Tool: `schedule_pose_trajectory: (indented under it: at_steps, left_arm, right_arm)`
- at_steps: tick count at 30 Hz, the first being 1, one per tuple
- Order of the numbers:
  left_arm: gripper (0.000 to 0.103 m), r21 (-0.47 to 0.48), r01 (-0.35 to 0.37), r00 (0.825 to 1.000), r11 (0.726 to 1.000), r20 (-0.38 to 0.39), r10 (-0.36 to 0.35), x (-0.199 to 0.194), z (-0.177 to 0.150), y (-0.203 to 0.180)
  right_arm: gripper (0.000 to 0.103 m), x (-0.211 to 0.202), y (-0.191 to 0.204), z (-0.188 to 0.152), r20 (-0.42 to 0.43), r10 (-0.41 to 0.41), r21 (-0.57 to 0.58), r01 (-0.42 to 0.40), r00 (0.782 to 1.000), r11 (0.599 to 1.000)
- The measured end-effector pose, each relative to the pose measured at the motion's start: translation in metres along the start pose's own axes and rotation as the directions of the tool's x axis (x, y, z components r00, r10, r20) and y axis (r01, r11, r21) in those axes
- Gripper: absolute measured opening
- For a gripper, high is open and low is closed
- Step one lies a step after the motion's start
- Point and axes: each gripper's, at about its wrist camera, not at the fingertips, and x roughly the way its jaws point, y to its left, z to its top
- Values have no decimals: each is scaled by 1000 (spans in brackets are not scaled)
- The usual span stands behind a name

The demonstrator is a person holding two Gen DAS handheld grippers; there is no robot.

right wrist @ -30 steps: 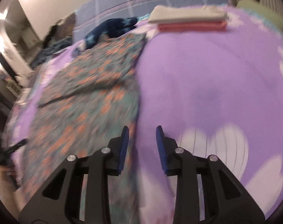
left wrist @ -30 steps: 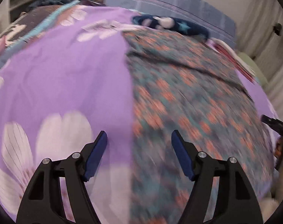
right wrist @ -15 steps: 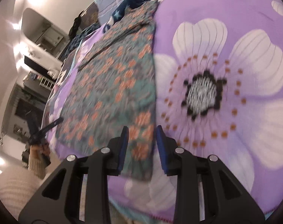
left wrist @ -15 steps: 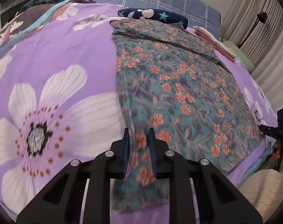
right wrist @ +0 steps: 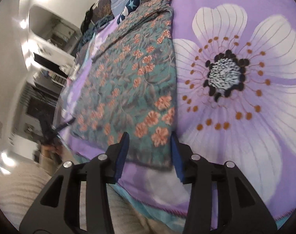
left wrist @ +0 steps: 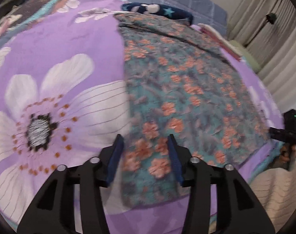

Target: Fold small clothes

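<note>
The purple flowered bedspread (left wrist: 56, 62) lay under a floral garment (left wrist: 187, 89) spread flat, its near hem between both sets of jaws.
We had the left gripper (left wrist: 146, 154) and right gripper (right wrist: 150, 150) opening, pads clear of cloth, each over a near corner. Half a second before, both stood nearly closed there. We judged a shallow pinch might snag the bedspread or drop a corner, skewing the fold.

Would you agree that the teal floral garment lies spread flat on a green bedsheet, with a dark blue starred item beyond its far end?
Not quite: the bedsheet is purple with big white flowers, not green, as the right wrist view shows. The teal floral garment does lie spread flat on it, with the dark blue starred item beyond its far end.
</note>
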Motion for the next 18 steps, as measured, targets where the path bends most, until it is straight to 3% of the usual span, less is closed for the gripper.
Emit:
schedule_pose_trajectory:
  at_steps: [2,4,9,10,11,13,14,18]
  left_arm:
    - [56,5,103,995,995,-12,-102,-1,2,-3]
    - [56,13,138,990,990,-20,-138,-1,2,-8]
    - [56,27,148,989,989,-20,-147,16,17,-12]
    - [51,29,137,990,990,-16,-137,19,22,-13]
    - [31,41,97,995,994,-12,-96,21,27,-16]
    - [4,48,35,999,998,-20,-34,20,29,-13]
    - [3,38,34,999,999,-16,-34,17,29,-11]
    - [2,31,-6,1000,999,24,5,4,36,-19]
  right_arm:
    - [45,4,-5,4,-9,58,29,-57,998,998]
    - [45,3,-7,6,-13,75,52,-74,997,996]
    - [42,10,-6,16,-29,83,53,-81,996,995]
    - [39,15,-5,22,-30,78,57,-76,997,995]
    - [30,17,-4,24,-32,64,60,-62,997,996]
    - [14,21,-3,27,-38,24,68,-22,999,997]
    - [5,19,-4,26,-31,-2,66,4,1000,998]
    - [4,4,-7,24,48,74,100,-78,996,992]
